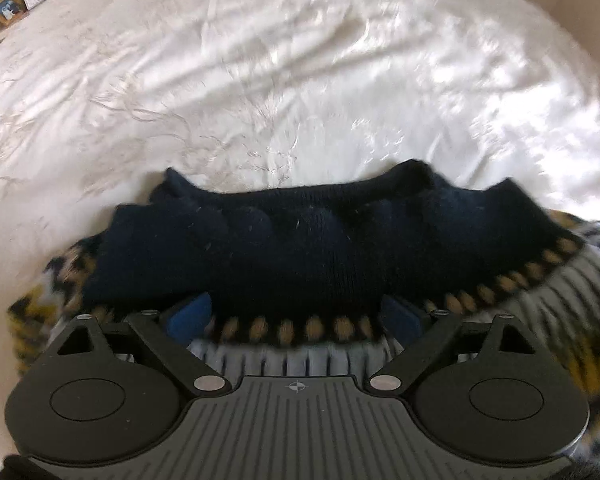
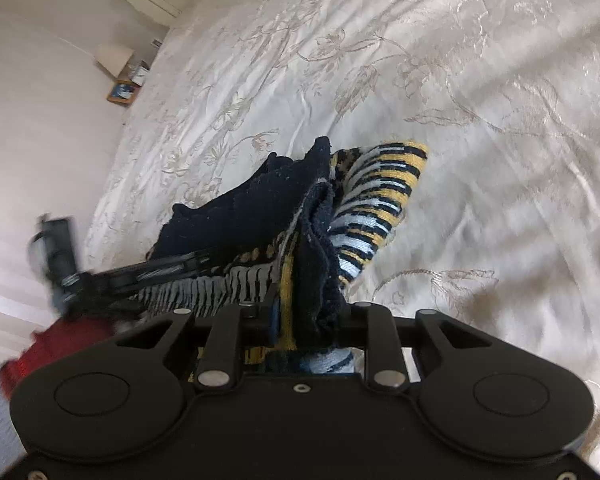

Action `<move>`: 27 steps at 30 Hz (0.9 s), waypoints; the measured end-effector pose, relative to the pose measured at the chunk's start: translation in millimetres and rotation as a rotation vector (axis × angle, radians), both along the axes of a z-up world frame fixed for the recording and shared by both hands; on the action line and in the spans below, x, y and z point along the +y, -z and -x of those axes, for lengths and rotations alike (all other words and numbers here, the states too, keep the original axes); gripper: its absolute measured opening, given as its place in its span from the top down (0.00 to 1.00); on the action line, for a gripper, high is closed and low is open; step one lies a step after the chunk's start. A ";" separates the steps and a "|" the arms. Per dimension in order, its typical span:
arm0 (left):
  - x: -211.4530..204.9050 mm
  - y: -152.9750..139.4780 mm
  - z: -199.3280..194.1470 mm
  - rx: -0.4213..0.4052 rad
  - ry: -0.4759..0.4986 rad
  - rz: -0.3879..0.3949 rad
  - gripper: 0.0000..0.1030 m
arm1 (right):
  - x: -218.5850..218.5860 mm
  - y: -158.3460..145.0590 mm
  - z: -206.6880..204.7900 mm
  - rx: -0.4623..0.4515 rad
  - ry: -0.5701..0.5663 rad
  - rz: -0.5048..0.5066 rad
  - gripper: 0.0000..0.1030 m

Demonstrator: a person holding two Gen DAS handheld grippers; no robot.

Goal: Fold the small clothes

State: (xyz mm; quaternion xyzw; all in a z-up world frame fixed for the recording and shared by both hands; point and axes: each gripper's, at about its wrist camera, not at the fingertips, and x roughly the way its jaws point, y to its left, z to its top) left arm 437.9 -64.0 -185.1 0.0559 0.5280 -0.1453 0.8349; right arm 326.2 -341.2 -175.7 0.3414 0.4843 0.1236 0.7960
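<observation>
1. Over the white bedspread (image 1: 300, 80) we are holding a knitted sweater (image 1: 300, 248), navy with yellow and white bands.
2. Our left gripper (image 1: 298, 316) is spreading wide, the sweater draping across its blue pads (image 1: 190, 314).
3. Our right gripper (image 2: 304, 320) is clamping a bunched fold of the sweater (image 2: 312, 248).

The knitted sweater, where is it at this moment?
The knitted sweater is bunched low in the centre of both views, over the white bedspread. The right gripper pinches its folds; the left gripper straddles its patterned edge.
</observation>
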 end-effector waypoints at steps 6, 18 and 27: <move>6.7 0.8 56.0 -0.032 0.132 -0.013 0.10 | 16.1 -13.6 0.3 0.014 0.017 0.066 0.67; 69.8 -28.5 69.5 -0.061 0.052 0.156 0.10 | 57.5 -52.4 2.5 -0.007 0.042 0.139 0.68; 197.2 -49.9 107.7 -0.065 -0.172 0.212 0.10 | 148.6 -98.2 -11.2 -0.116 -0.027 0.031 0.70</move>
